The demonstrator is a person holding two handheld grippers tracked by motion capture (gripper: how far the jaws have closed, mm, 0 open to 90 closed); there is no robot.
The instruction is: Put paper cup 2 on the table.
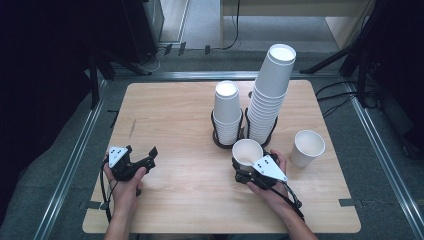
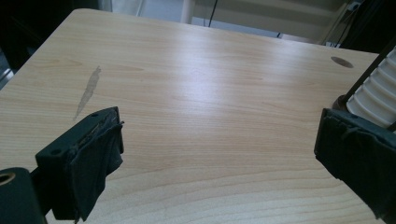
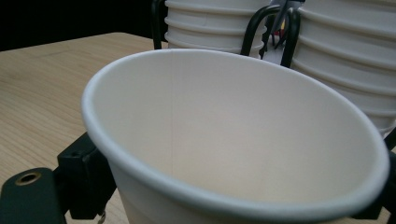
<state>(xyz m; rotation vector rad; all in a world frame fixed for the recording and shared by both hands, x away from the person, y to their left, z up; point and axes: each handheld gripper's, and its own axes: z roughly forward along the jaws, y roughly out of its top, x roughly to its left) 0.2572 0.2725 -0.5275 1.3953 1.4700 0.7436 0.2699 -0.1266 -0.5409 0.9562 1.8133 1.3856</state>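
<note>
- High view: right gripper squeezing a white paper cup, near the two cup stacks, right of table middle.
- Sitting upright, mouth up.
- Left gripper resting at near left, jaws spread wide, pinching nothing.
- Another cup standing far right.

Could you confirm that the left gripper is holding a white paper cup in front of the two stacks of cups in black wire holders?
Not quite: the right gripper holds the white paper cup, as the high view shows. The left gripper is open on nothing. The cup does sit before the two stacks in black wire holders.
</note>
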